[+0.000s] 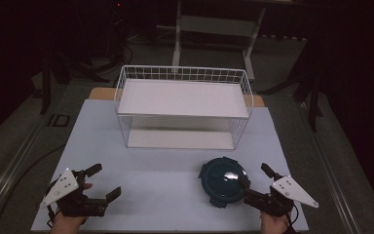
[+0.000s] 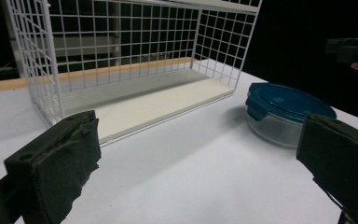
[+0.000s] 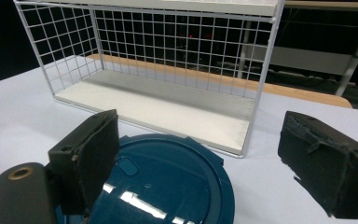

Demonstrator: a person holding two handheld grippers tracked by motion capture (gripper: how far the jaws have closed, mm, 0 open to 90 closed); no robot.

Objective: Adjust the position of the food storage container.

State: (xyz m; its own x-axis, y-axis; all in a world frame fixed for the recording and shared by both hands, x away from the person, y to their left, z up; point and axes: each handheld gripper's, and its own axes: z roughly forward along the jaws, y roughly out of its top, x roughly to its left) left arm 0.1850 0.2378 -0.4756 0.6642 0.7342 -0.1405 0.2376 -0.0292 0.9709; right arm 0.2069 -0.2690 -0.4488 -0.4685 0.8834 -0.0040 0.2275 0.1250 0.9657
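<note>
1. L gripper: near-left of the wire rack, well apart from it, low over the white table top. Jaws wide, nothing btwn them. Grey 3-corner plate on top; person's left hand comes in from bottom edge.
2. L gripper view: own gripper looks across bare white top twd rack; both black pads apart at the frame sides, open surface btwn.
3. Table: white top runs left of rack w/ free strip to the left edge; near edge just under both hands. Wide bare lane in front of rack, btwn the two grippers.
4. Rack: white wire, centre-far on the table, open front facing the person, white shelf on top, white floor board inside. Both levels bare. Wood strip shows behind rack at back edge.
5. Container: round, clear body, dark teal clip lid. In front of rack's right half, apart from rack's front edge, gap of bare top btwn. Upright, lid on.
6. R gripper: near-right of rack, at container's right side. Jaws wide; one jaw over lid's right rim, other off to the right. Not clamped.
7. R gripper view: own gripper, left pad over lid, touch or not - can't tell; right pad over bare table. Rack right corner post just beyond lid.
8. Right of rack: narrow white strip to table's right edge.
</note>
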